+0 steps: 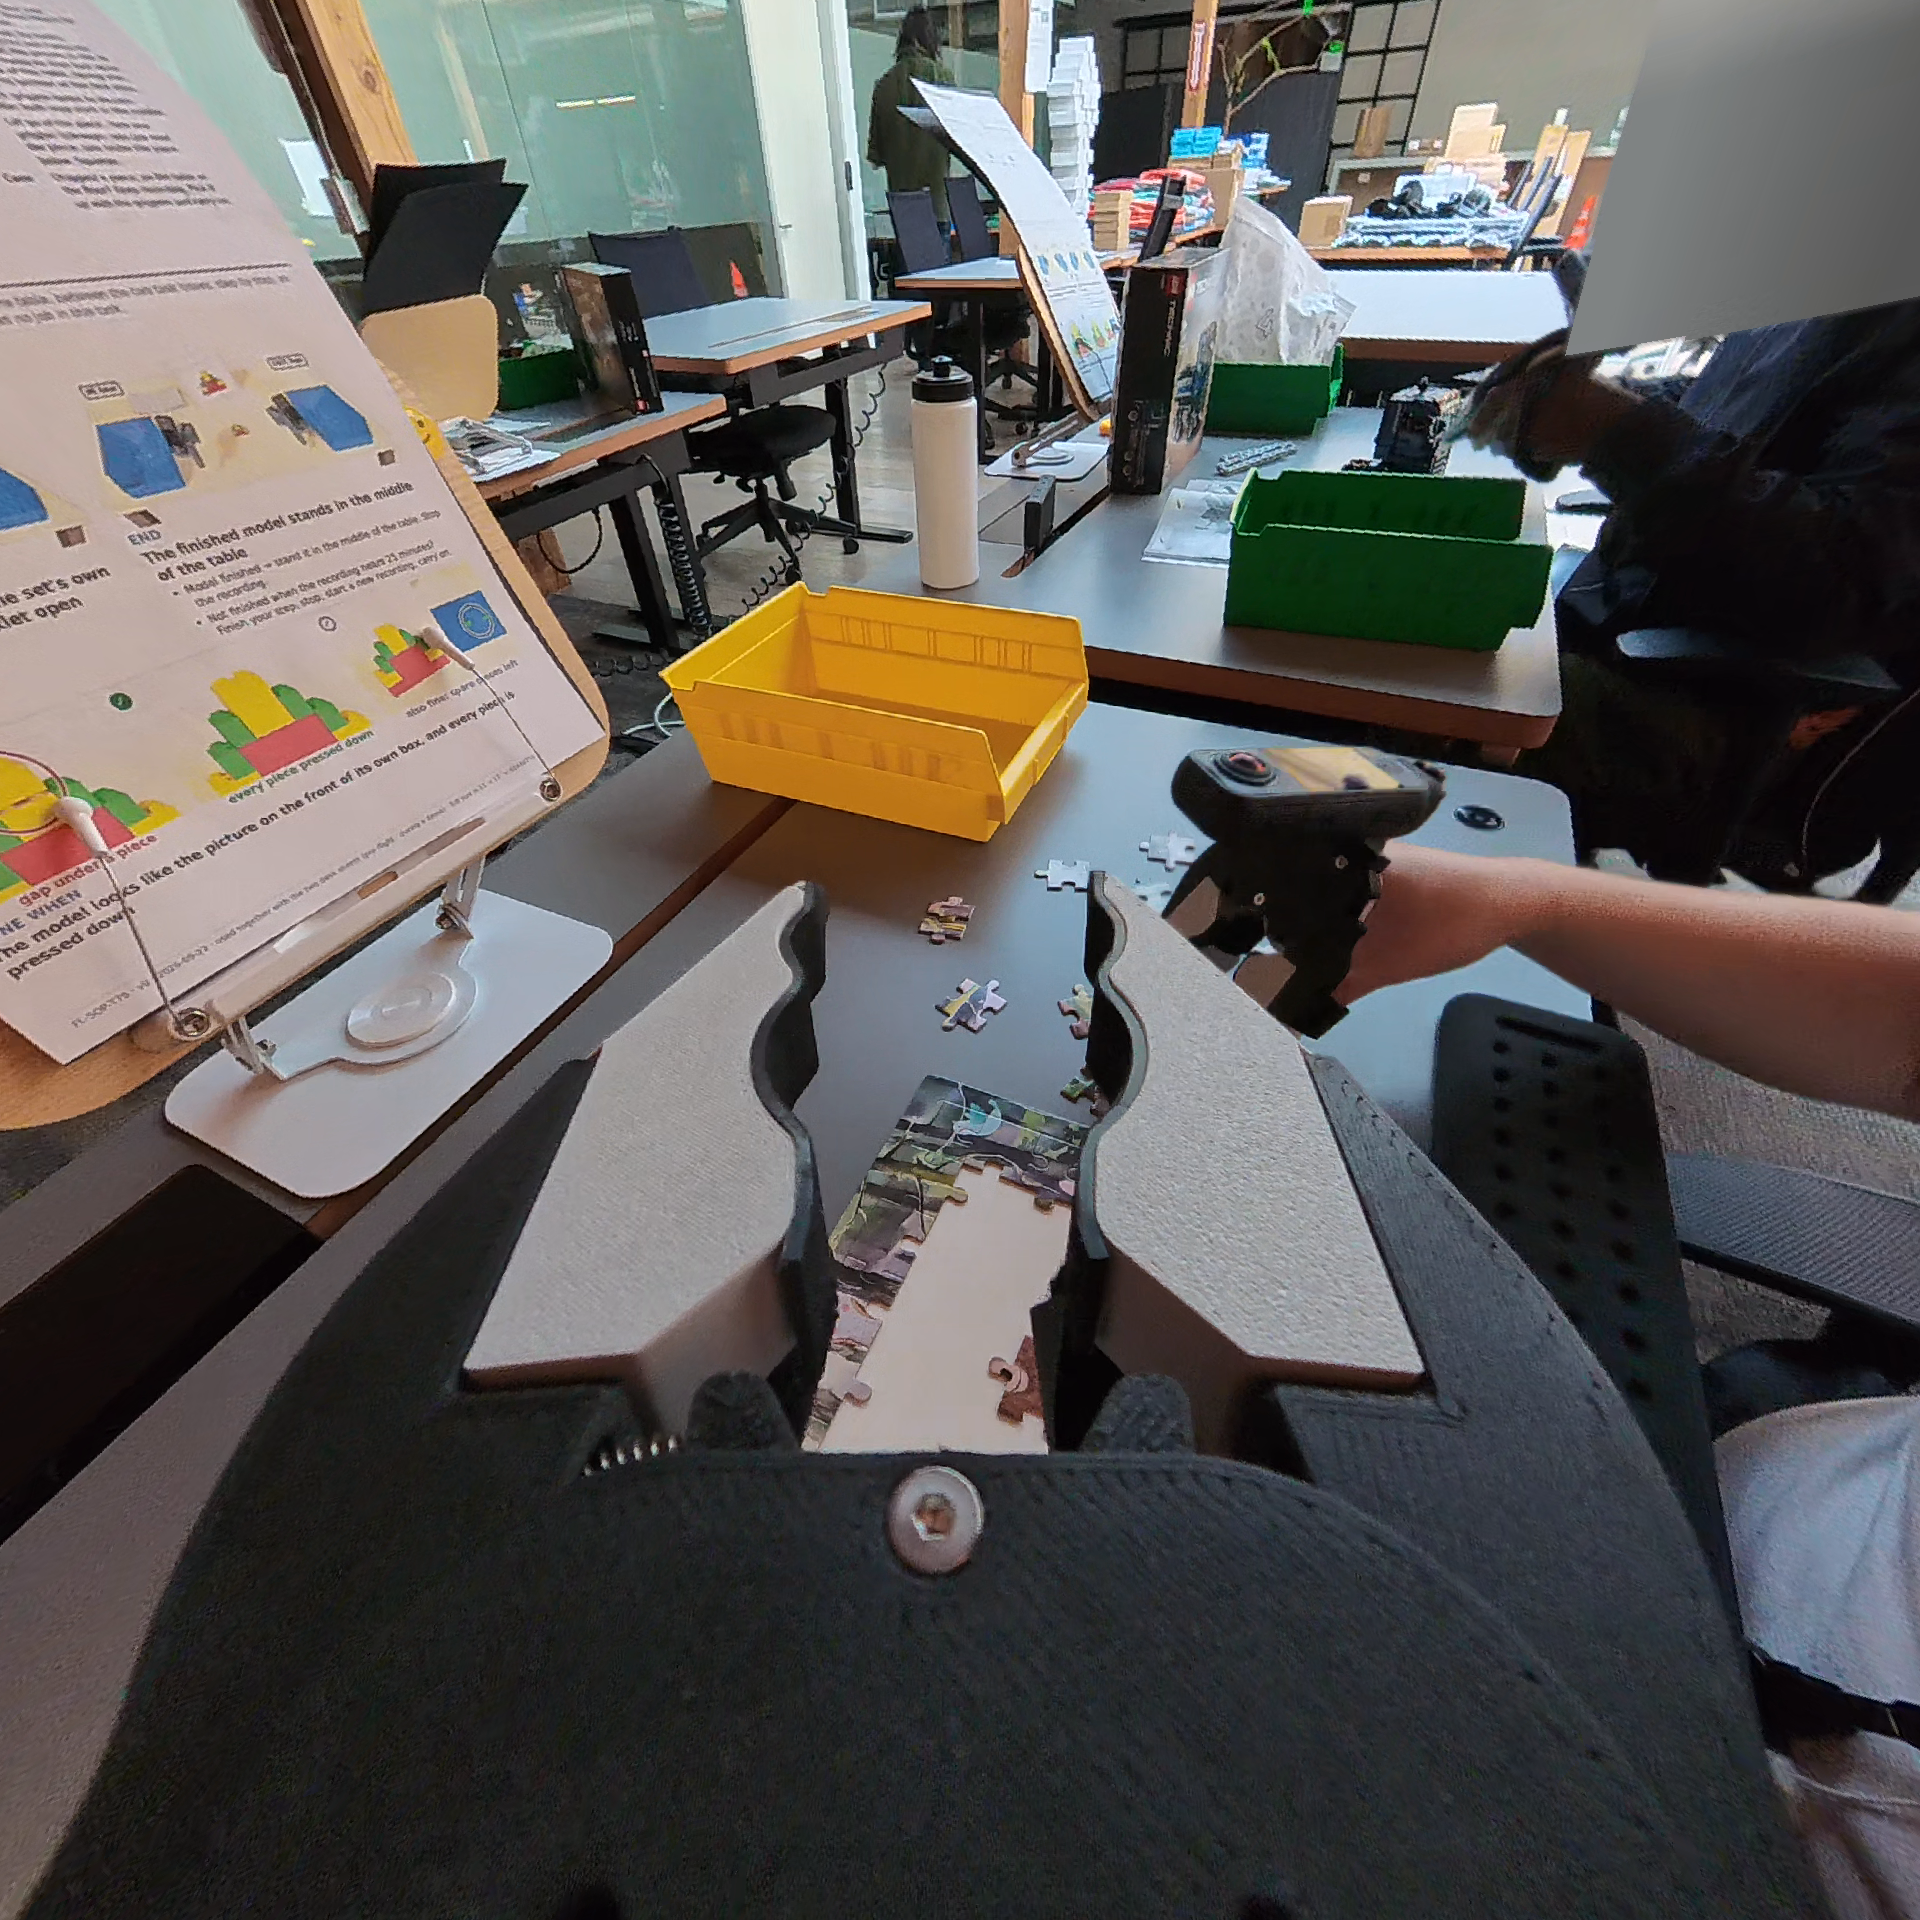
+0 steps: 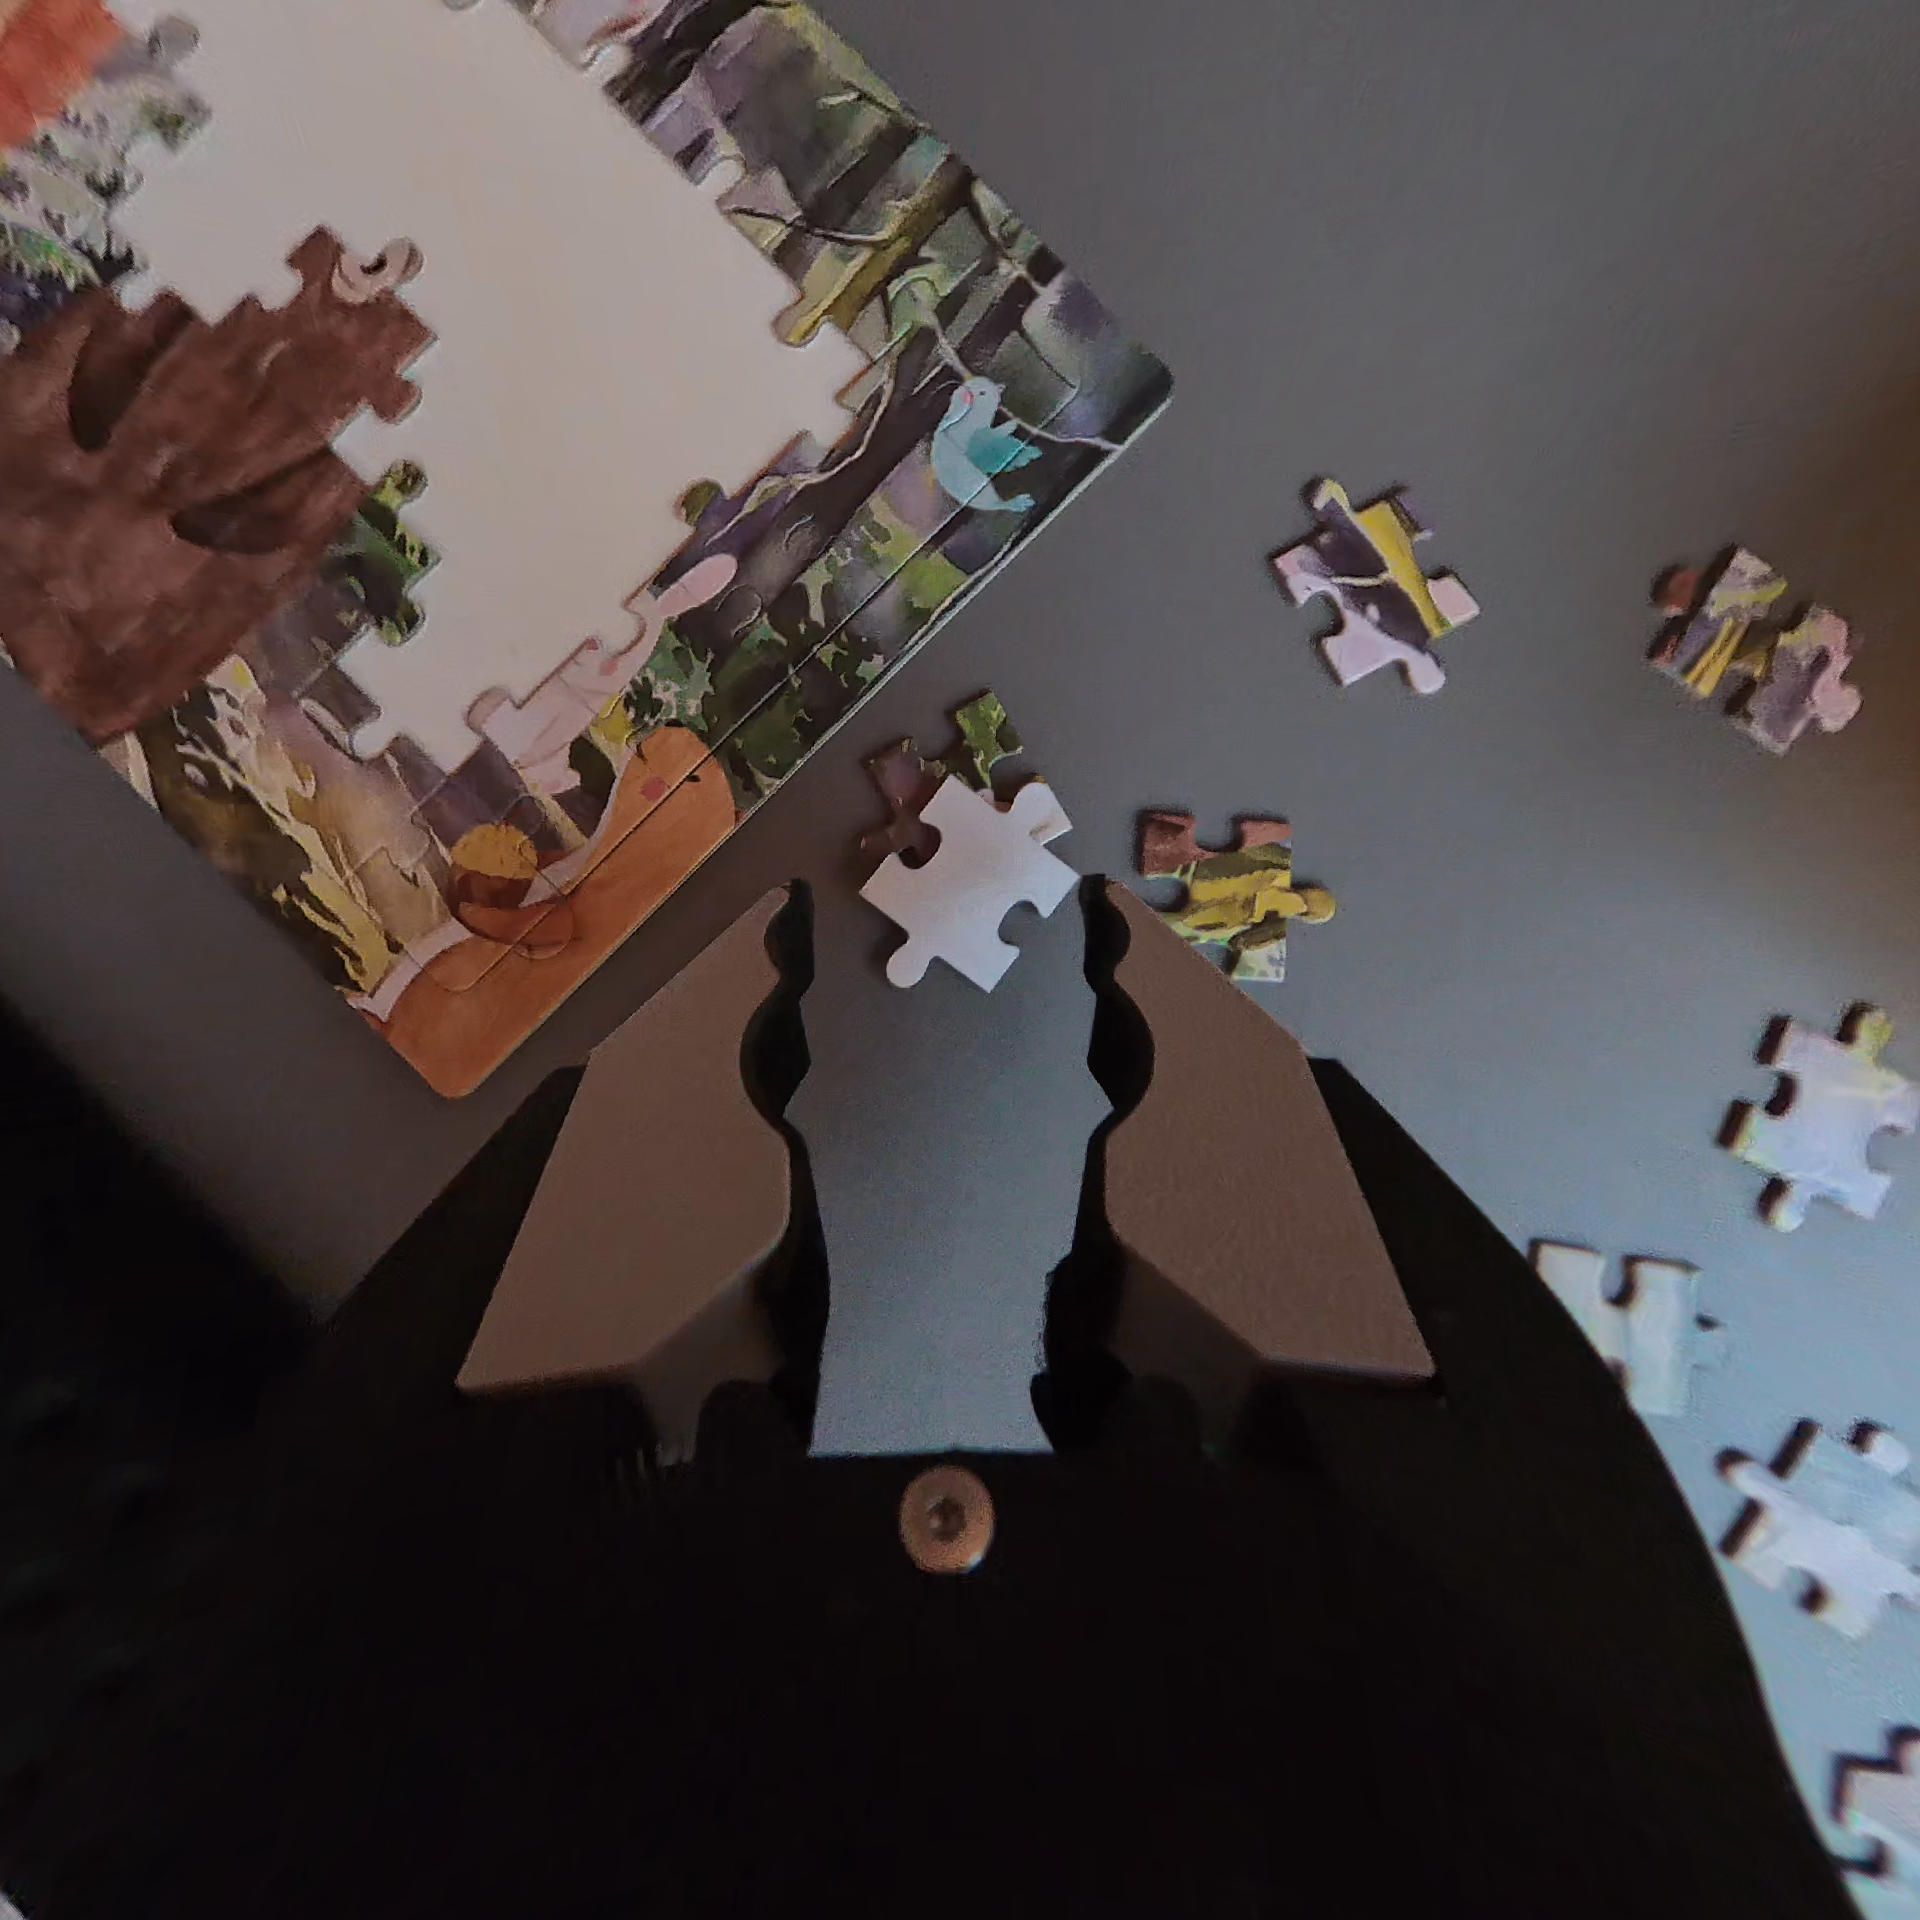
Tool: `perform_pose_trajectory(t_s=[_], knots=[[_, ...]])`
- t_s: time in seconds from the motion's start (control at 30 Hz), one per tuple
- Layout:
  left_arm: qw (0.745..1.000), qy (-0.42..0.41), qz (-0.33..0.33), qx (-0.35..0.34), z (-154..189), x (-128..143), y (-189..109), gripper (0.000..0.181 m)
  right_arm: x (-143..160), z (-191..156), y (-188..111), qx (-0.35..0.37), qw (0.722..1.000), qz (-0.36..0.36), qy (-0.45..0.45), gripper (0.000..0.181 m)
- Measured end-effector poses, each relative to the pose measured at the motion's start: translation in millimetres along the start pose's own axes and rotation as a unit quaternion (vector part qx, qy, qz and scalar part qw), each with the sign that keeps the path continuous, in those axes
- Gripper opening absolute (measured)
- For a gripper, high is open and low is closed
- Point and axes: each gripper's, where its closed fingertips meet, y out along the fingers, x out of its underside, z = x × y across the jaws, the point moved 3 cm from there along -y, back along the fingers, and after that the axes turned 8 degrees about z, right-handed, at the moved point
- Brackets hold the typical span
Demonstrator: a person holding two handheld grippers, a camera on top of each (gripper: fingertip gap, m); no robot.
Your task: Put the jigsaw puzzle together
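The partly built jigsaw puzzle point(image 2: 582, 436) lies in its tray on the dark table, its border filled and its pale middle bare; it also shows between my left fingers point(image 1: 945, 1247). My right gripper point(image 2: 943, 894) is open and empty, pointing down just short of a white face-down piece point(image 2: 966, 894) that overlaps a coloured piece point(image 2: 935, 758). Several loose pieces lie to the right, such as one point(image 2: 1371, 587) and another point(image 2: 1231, 894). My left gripper point(image 1: 951, 904) is open and empty, held above the puzzle. The right gripper also shows in the left wrist view point(image 1: 1299, 862).
A yellow bin point(image 1: 883, 707) stands on the table beyond the puzzle. An instruction sheet on a stand point(image 1: 239, 582) is at the left. A green bin point(image 1: 1382, 561), a white bottle point(image 1: 945, 478) and a seated person point(image 1: 1766, 582) are at the neighbouring desk. A black chair point(image 1: 1558, 1195) is at the right. My right fingertips sit around 30 centimeters from my left ones. It is some 4 centimeters from my right tips to the coloured piece point(image 2: 935, 758).
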Motion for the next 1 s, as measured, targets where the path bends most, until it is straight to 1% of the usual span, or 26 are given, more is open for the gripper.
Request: perform_pose_trajectory(t_s=[0.07, 0.17, 0.27, 0.3, 0.37, 0.4, 0.6, 0.7, 0.77, 0.8, 0.83, 0.9, 0.97, 1.0], knots=[[1.000, 0.002, -0.006, 0.000, 2, 2, 2, 0.049, 5, -1, -1, 0.015, 0.999, 0.020, 0.029, 0.053], [1.000, 0.006, -0.009, 0.003, 5, 3, 4, 0.048, 13, 3, 0, 0.057, 0.997, 0.029, 0.039, 0.053], [1.000, 0.007, -0.011, 0.003, 5, 4, 6, 0.048, 17, 3, 5, 0.054, 0.994, 0.043, 0.084, 0.051], [1.000, 0.007, -0.014, 0.002, 5, 5, 7, 0.048, 16, 4, 5, 0.055, 0.993, 0.052, 0.087, 0.048], [1.000, 0.008, -0.019, -0.001, 4, 7, 8, 0.048, 18, 5, 5, 0.063, 0.994, 0.051, 0.073, 0.034], [1.000, 0.009, -0.021, -0.002, 4, 8, 8, 0.048, 18, 4, 5, 0.065, 0.995, 0.051, 0.057, 0.023], [1.000, 0.002, -0.018, 0.001, 2, 9, 8, 0.047, 19, 6, 1, 0.068, 0.994, 0.063, 0.052, 0.023], [1.000, -0.014, -0.007, 0.015, 1, 10, 11, 0.048, 5, 4, -12, 0.058, 0.992, 0.105, 0.047, 0.023], [0.998, -0.037, 0.013, 0.043, 2, 10, 17, 0.051, -21, -9, -27, 0.016, 0.985, 0.170, 0.037, 0.023], [0.996, -0.054, 0.027, 0.064, 3, 11, 20, 0.052, -40, -21, -36, -0.025, 0.976, 0.214, 0.035, 0.024], [0.992, -0.073, 0.043, 0.091, 6, 12, 24, 0.053, -60, -35, -48, -0.080, 0.961, 0.263, 0.039, 0.023], [0.979, -0.106, 0.071, 0.157, 13, 15, 31, 0.053, -94, -57, -69, -0.190, 0.921, 0.332, 0.072, 0.023], [0.967, -0.104, 0.083, 0.216, 22, 25, 36, 0.046, -122, -74, -87, -0.302, 0.870, 0.372, 0.116, 0.023], [0.964, -0.092, 0.087, 0.233, 24, 31, 38, 0.045, -134, -82, -97, -0.360, 0.839, 0.387, 0.131, 0.023]])
